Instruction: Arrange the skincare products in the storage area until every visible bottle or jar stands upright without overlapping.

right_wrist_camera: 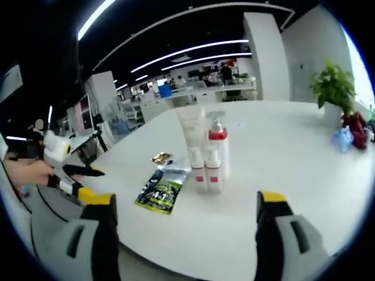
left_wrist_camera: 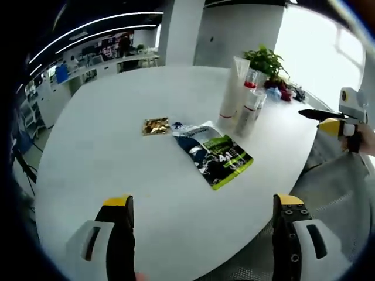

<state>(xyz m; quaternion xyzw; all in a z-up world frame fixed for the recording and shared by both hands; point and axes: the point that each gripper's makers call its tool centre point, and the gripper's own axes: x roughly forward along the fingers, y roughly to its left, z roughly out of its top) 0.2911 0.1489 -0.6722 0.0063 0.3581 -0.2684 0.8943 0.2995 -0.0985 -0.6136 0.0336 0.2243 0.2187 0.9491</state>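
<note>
An open-plan office with long ceiling light strips, rows of desks and a broad white column stretches behind a large round white table, which takes up most of both views. On its far edge, by the bright window, stands a potted green plant, with small blue and dark red things at its base that are too blurred to name. The skincare products stand upright in a tight cluster near the plant side of the table: a tall white tube set on its cap with a red band near the bottom, a clear pump bottle with a red collar just beside it, and two shorter white bottles with red bands in front, touching or nearly so. Their label print is too small to read. Near them a glossy sachet pack in dark blue, white and lime green lies flat; large white digits on it look like "41", and the rest is illegible. Just beside that lies a small gold foil packet. The left gripper hovers over the near table edge, its yellow-tipped jaws spread wide and holding nothing. The right gripper likewise has its jaws wide apart and empty, facing the cluster from the opposite side.
</note>
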